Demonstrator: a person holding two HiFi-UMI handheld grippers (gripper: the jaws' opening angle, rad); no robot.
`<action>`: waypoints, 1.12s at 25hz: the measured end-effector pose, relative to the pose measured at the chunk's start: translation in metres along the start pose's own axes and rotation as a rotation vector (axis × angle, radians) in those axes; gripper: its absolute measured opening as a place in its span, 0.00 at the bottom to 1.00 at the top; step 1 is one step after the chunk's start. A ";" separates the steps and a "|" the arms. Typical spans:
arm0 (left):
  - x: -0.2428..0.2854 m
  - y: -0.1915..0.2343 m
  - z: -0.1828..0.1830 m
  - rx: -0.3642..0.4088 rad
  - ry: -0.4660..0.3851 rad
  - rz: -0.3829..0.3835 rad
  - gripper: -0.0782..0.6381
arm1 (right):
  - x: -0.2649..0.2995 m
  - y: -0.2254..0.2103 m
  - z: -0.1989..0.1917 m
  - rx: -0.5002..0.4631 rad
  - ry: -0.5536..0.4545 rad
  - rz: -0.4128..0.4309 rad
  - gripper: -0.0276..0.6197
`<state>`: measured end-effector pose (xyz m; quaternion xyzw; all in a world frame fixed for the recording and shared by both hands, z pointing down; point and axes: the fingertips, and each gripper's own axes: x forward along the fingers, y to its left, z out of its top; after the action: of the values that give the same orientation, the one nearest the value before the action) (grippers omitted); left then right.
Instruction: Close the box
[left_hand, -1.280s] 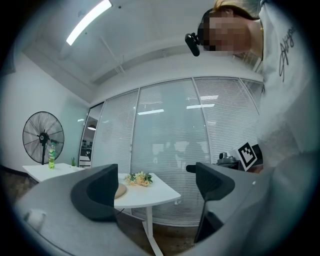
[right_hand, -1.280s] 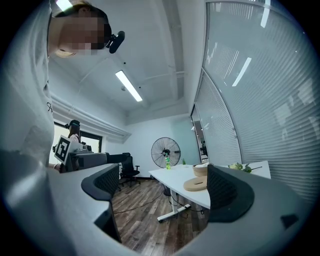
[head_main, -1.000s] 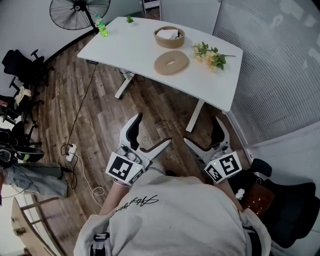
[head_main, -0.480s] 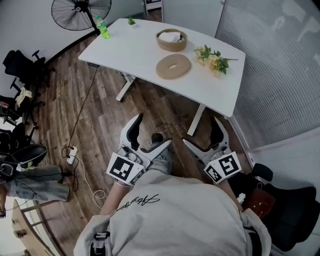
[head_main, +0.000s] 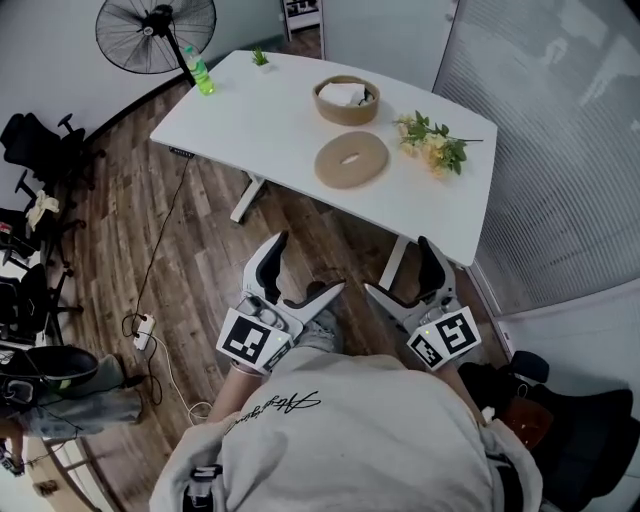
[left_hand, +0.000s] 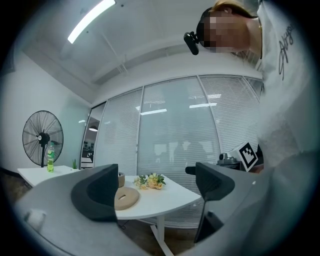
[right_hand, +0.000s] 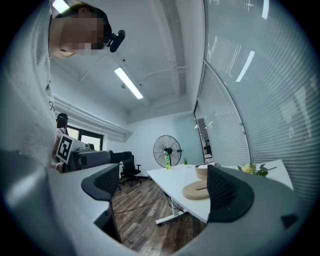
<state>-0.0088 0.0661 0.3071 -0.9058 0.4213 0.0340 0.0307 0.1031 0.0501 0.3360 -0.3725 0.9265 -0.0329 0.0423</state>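
At twelve o'clock, well away from the left claw (head_main: 305, 265) and right claw (head_main: 400, 268), sits the box (head_main: 346, 100). Both claws are wide, empty.

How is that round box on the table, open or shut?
Open: the round box is uncovered on top, and its lid lies flat on the table beside it.

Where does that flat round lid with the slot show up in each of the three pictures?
Head view: the lid lies on the white table, upper middle, just below the round box.
Left gripper view: the lid is low, left of centre.
Right gripper view: the lid is low, right of centre.
Shared landmark: the standing fan.
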 end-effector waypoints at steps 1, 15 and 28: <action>0.003 0.007 0.000 0.000 -0.001 -0.001 0.76 | 0.007 -0.003 0.000 -0.004 0.001 0.000 0.87; 0.080 0.103 -0.002 0.011 0.000 -0.094 0.76 | 0.099 -0.061 0.008 -0.003 -0.003 -0.082 0.87; 0.133 0.171 -0.006 0.010 0.030 -0.160 0.76 | 0.167 -0.106 0.010 -0.002 0.013 -0.136 0.87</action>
<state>-0.0537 -0.1459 0.2972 -0.9367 0.3483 0.0160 0.0314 0.0572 -0.1423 0.3267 -0.4343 0.8994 -0.0370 0.0336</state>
